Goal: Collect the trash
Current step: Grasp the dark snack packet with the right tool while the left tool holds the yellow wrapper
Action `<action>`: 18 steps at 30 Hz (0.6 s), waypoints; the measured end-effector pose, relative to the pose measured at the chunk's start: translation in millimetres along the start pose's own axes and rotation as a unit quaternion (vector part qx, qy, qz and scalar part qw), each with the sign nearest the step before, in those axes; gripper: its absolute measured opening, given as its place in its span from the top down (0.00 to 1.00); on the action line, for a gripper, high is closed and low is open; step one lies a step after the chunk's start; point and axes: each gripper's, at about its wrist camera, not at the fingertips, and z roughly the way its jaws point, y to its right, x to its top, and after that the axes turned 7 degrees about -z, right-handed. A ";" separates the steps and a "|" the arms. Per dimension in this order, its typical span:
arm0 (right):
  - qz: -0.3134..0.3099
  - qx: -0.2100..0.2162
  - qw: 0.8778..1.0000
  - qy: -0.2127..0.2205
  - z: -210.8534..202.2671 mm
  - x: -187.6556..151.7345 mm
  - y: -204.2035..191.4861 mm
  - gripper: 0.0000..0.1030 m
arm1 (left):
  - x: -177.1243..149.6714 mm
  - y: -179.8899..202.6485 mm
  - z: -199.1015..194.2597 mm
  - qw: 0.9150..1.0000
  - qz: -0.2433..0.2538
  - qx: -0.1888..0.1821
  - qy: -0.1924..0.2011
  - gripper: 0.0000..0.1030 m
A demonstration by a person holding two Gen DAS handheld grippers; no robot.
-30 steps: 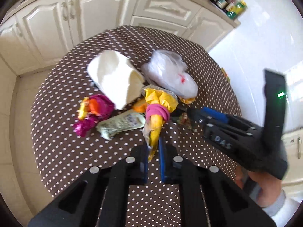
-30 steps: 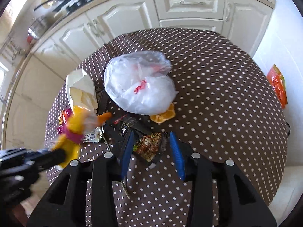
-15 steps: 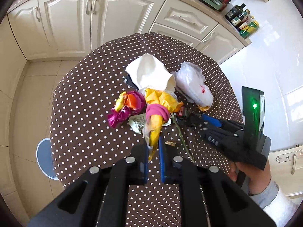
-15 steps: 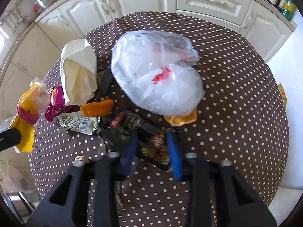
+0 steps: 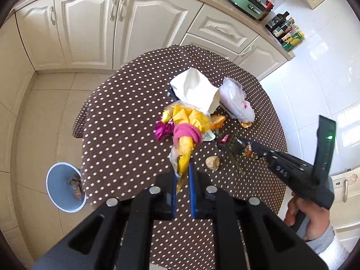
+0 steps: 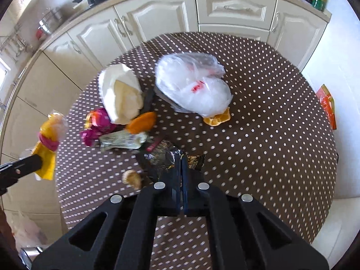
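Over the table: your left gripper (image 5: 181,175) stayed clamped on the yellow crinkled wrapper with a pink band (image 5: 187,132), lifted clear of the brown polka-dot tablecloth (image 5: 126,121).
Right gripper (image 6: 181,168): your jaws had just been closing, pinching the dark foil snack packet (image 6: 164,157).
Bin: the blue round bin (image 5: 57,187) had come into view at eight o'clock.
Meaning: both pieces looked ready to carry there.
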 end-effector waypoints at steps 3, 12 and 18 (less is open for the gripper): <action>0.003 0.005 1.000 -0.005 -4.5 -5.2 -11.1 1.00 | -3.6 -10.0 -10.4 1.000 0.003 -0.001 0.001 0.92; 0.037 0.018 0.997 -0.059 19.1 -50.7 -43.7 0.60 | -19.1 -41.6 -26.7 1.000 0.001 0.005 -0.007 0.92; -0.029 -0.012 0.998 -0.047 30.6 -53.9 -72.7 0.51 | -32.1 -60.9 -29.2 1.000 -0.004 0.016 -0.017 0.92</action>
